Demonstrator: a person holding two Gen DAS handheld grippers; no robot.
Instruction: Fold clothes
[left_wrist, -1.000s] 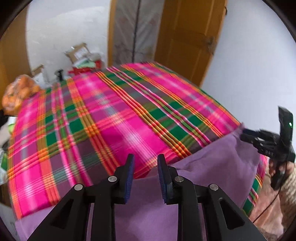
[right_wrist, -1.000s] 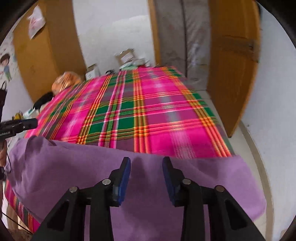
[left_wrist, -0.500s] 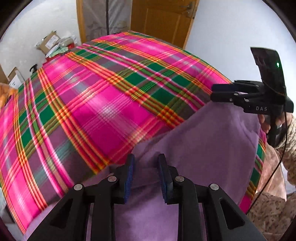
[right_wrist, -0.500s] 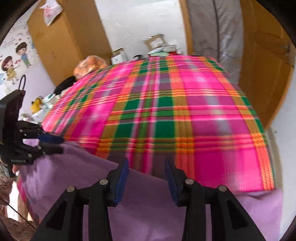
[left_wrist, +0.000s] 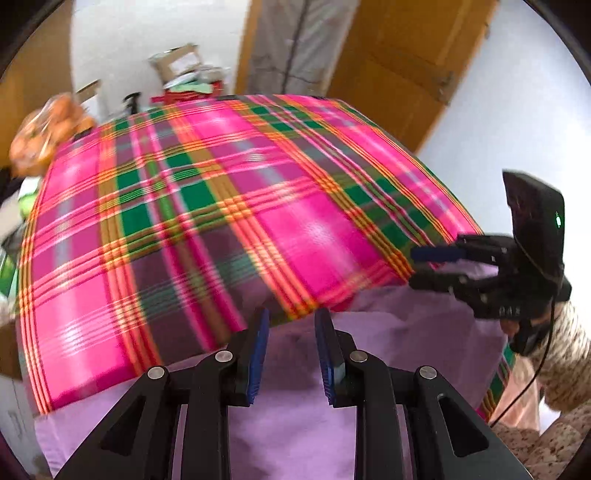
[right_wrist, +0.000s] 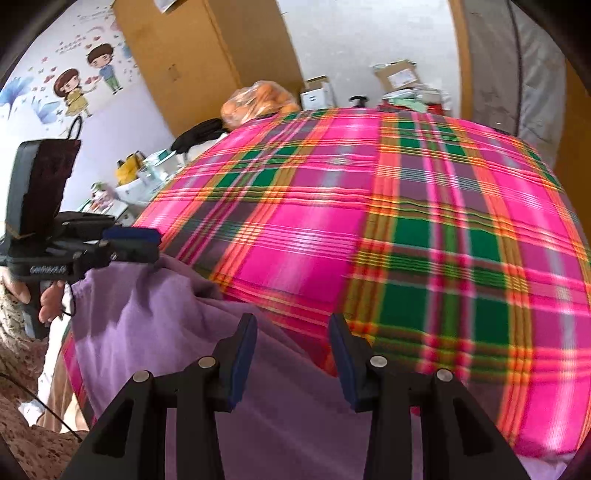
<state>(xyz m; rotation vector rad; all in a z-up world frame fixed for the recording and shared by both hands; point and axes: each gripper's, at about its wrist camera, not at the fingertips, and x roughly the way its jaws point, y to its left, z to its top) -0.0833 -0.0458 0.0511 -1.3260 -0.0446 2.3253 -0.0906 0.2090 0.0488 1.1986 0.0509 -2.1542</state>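
Observation:
A lilac garment (left_wrist: 295, 424) lies spread along the near edge of a bed with a pink, green and orange plaid cover (left_wrist: 221, 206). My left gripper (left_wrist: 291, 332) hovers open over the garment's far edge, with cloth under the gap between its blue pads. In the same view my right gripper (left_wrist: 436, 267) sits at the garment's right corner. From the right wrist, the right gripper (right_wrist: 293, 332) is open wide above the lilac garment (right_wrist: 166, 314), which wrinkles into a ridge. The left gripper (right_wrist: 136, 243) rests at the left corner. The plaid cover (right_wrist: 406, 221) is blurred.
A bag of orange things (right_wrist: 258, 99) and cardboard boxes (left_wrist: 177, 66) sit past the bed's far end. A wooden door (left_wrist: 399, 66) and white wall (left_wrist: 517, 110) stand to the right, small clutter (right_wrist: 140, 173) to the left. A person's patterned sleeve (left_wrist: 561, 350) holds the right gripper.
Both wrist views have swung and are blurred by motion. The garment's far edge has bunched into a ridge near the left gripper. The gaps between both pairs of fingers look the same as before.

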